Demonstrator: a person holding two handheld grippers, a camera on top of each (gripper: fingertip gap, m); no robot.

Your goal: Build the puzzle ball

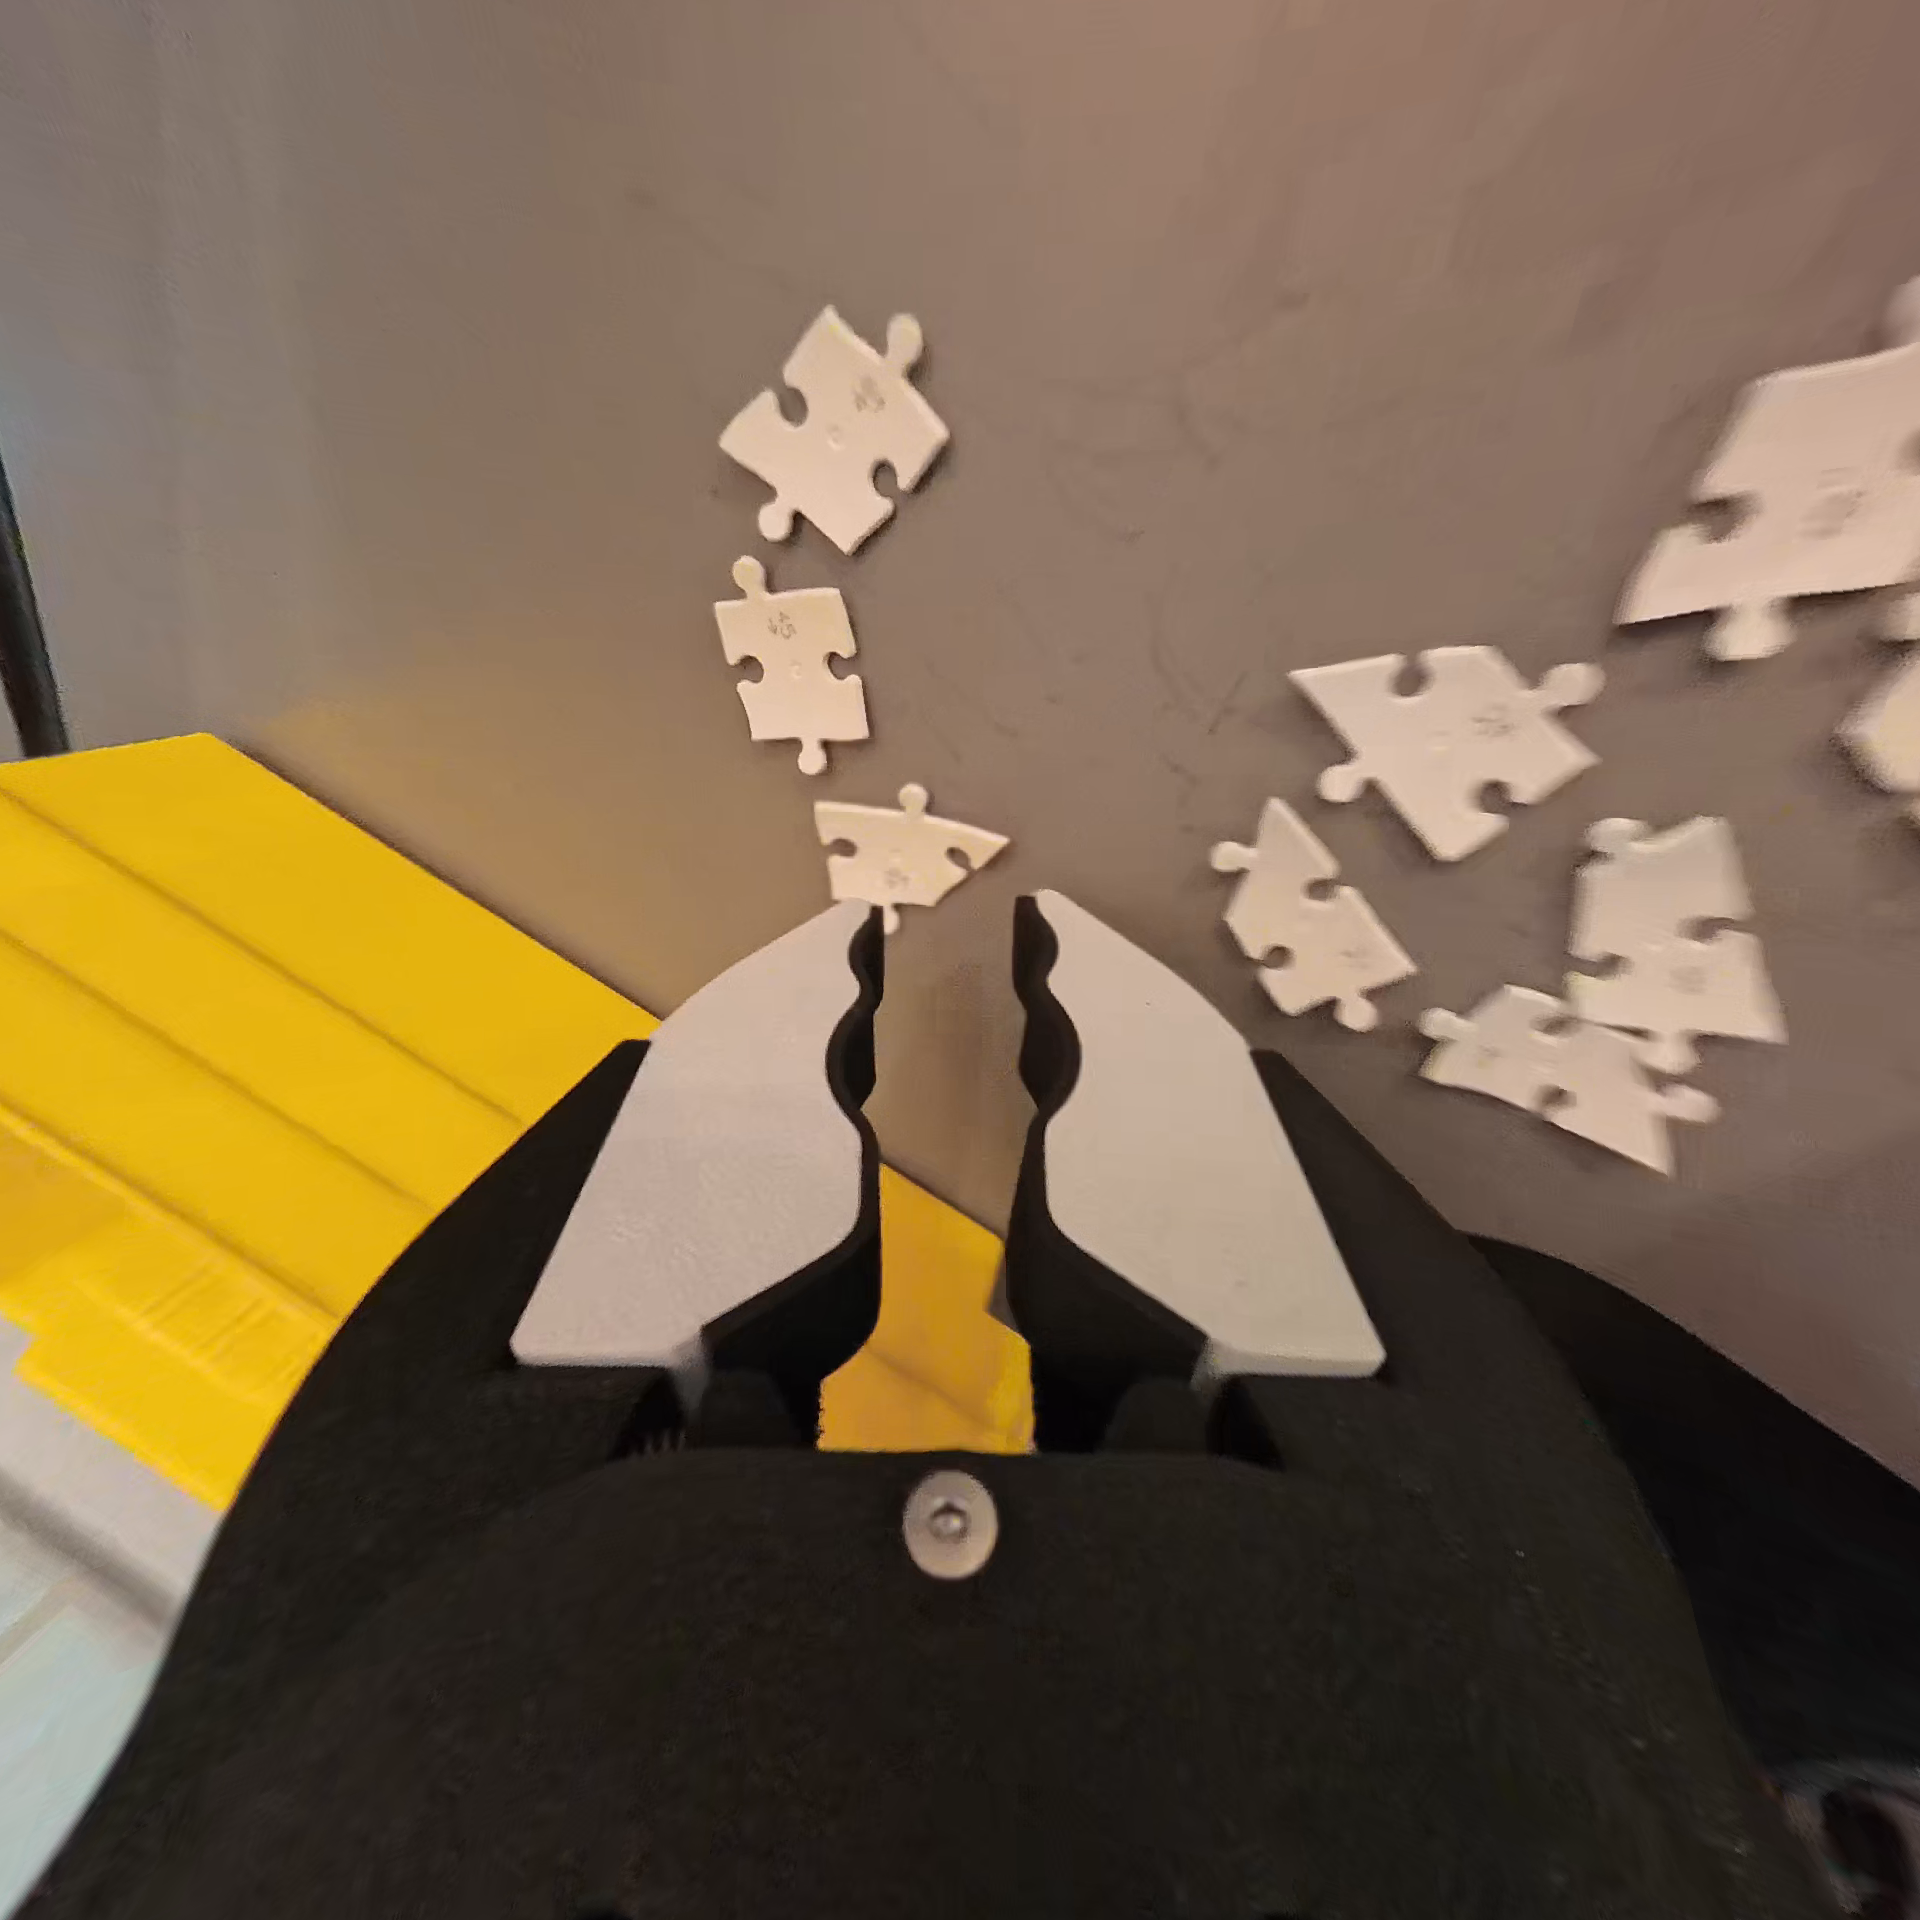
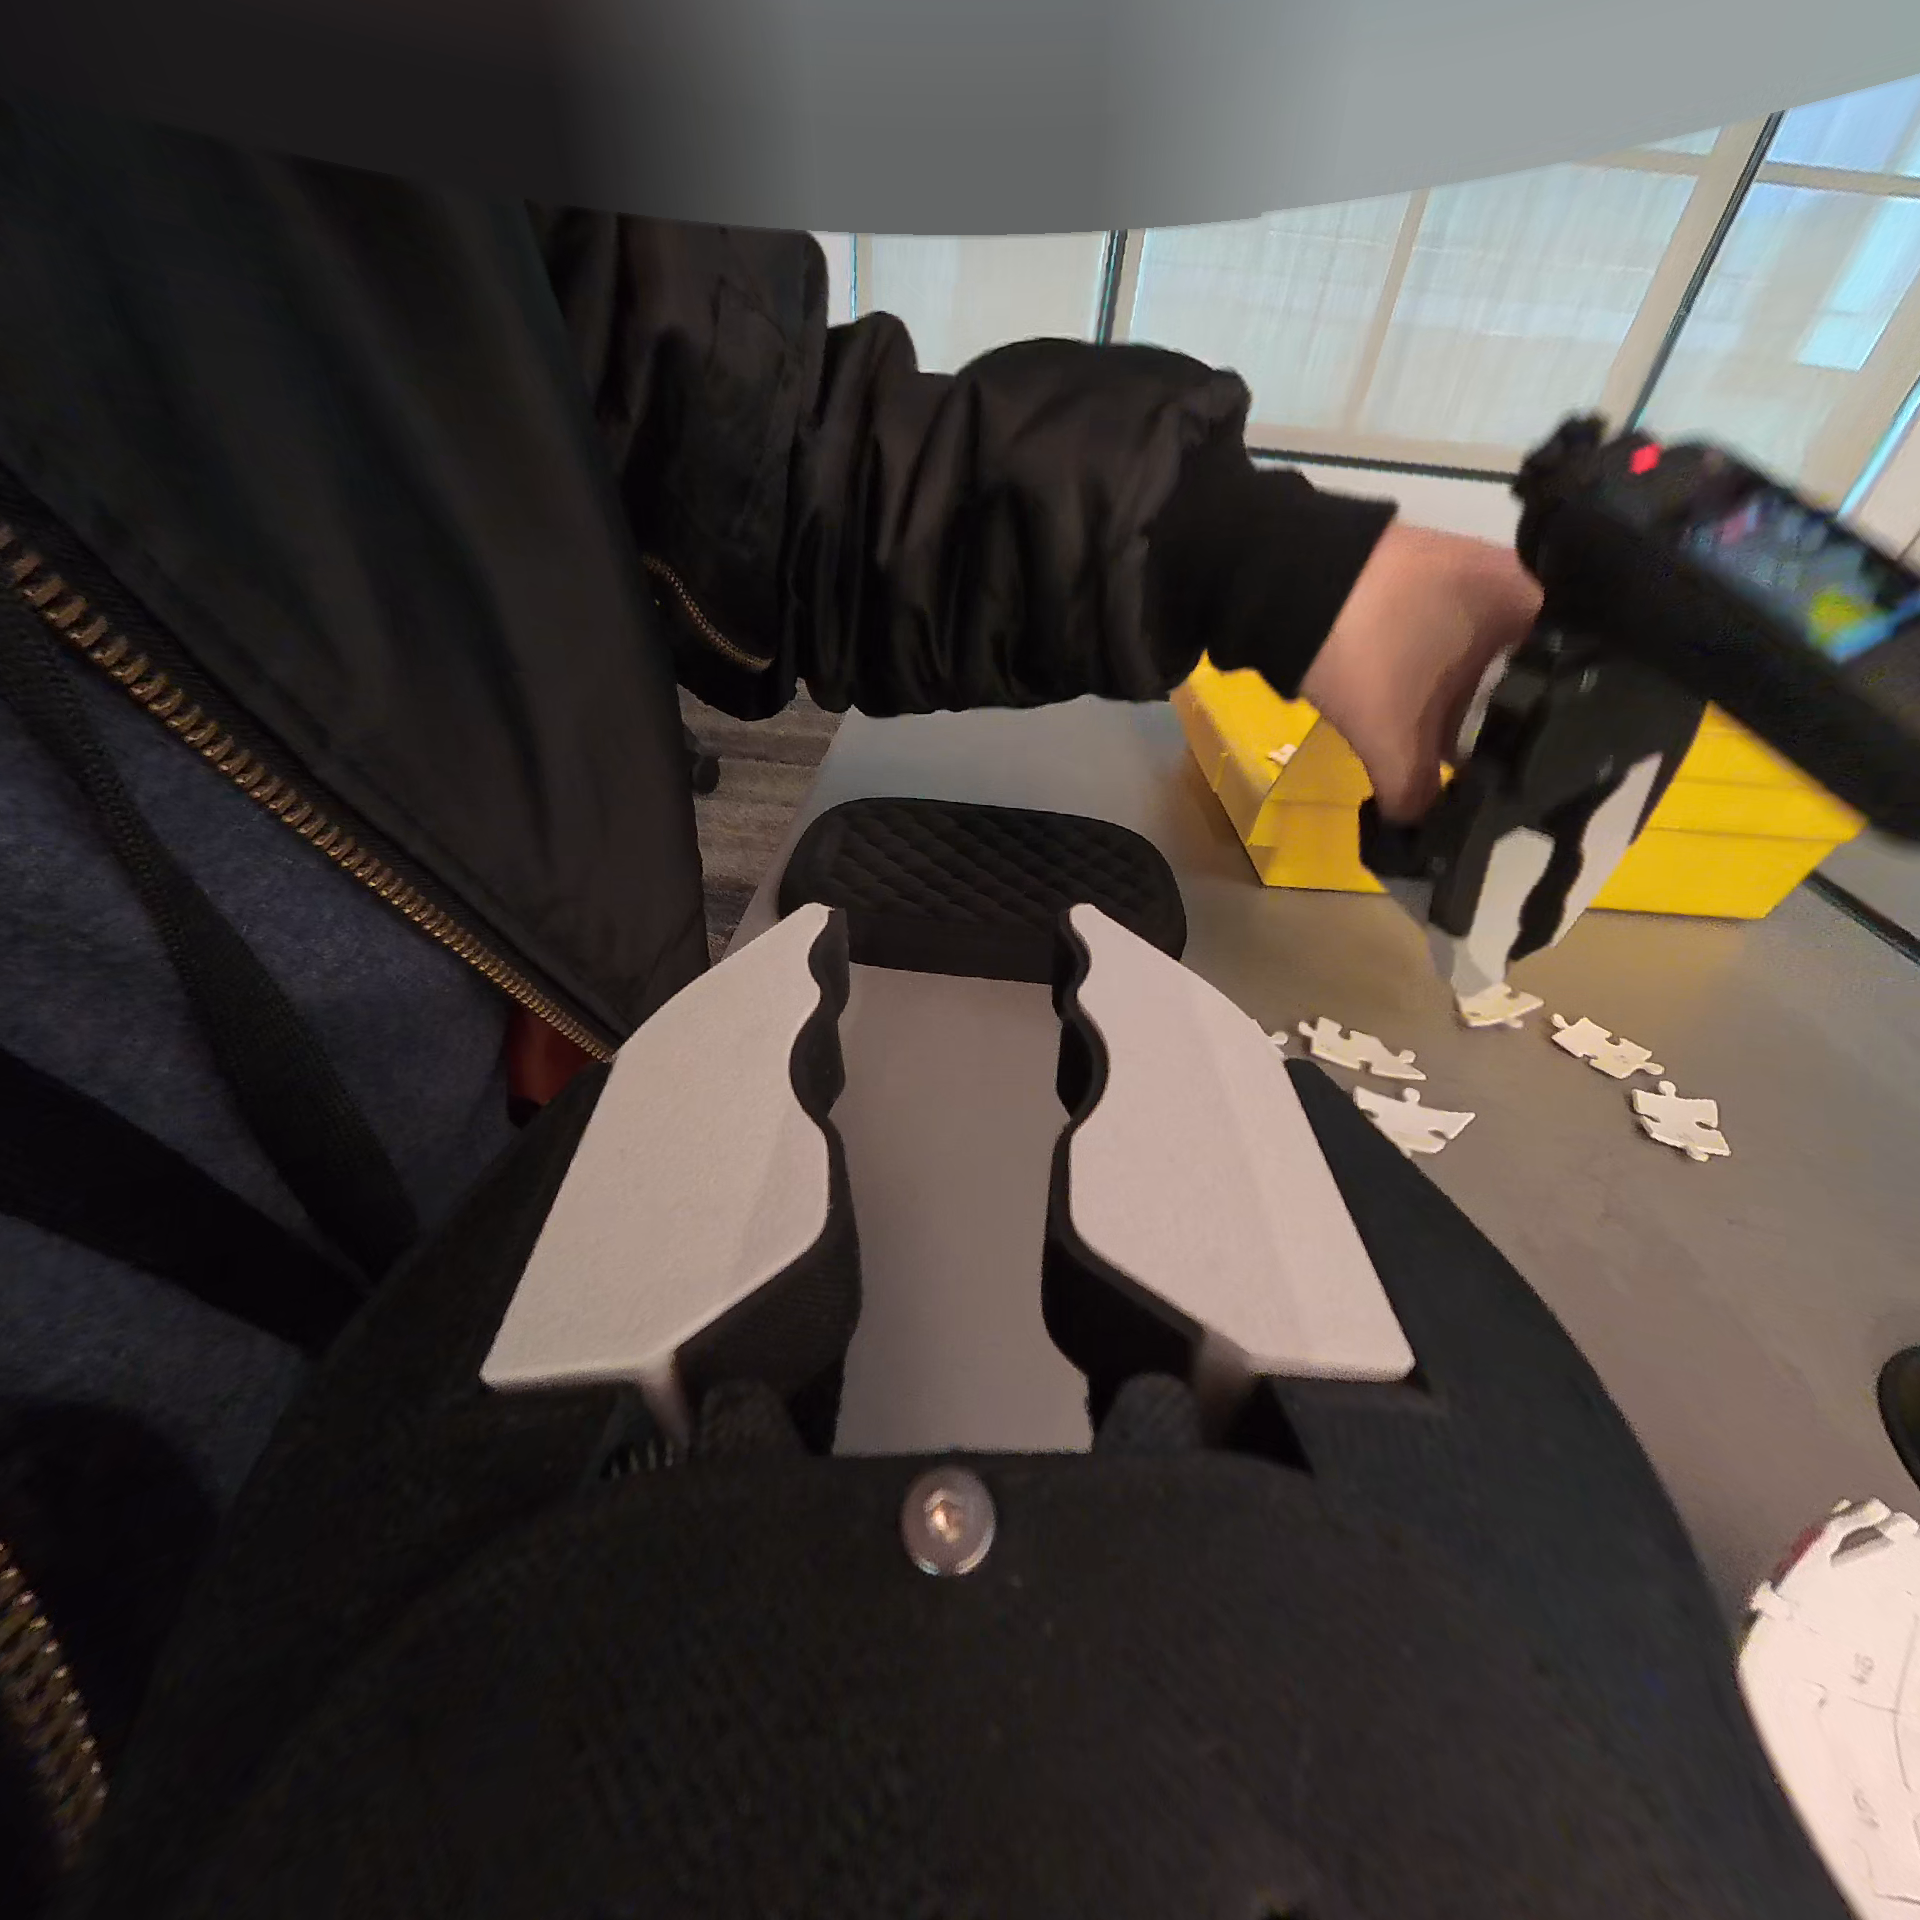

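Observation:
Several white puzzle pieces lie face down on the grey table (image 1: 1143, 312). In the left wrist view my left gripper (image 1: 948, 914) is open and empty, its tips just short of the nearest piece (image 1: 902, 858). Two more pieces (image 1: 792, 665) (image 1: 837, 428) lie in a line beyond it, and others (image 1: 1449, 743) are scattered to the right. In the right wrist view my right gripper (image 2: 951, 925) is open and empty, held above the table's near edge. The left gripper (image 2: 1496, 961) shows there too, tips down at a piece (image 2: 1496, 1006). A partly built white ball section (image 2: 1839, 1704) sits at the lower right.
A yellow plastic bin (image 1: 208, 987) stands left of the left gripper; it also shows in the right wrist view (image 2: 1299, 810). A black textured pad (image 2: 982, 883) lies on the table beyond my right gripper. The person's black jacket sleeve (image 2: 987, 520) reaches across. Windows are behind. Across from one pair of fingers to the other is roughly 30 centimetres.

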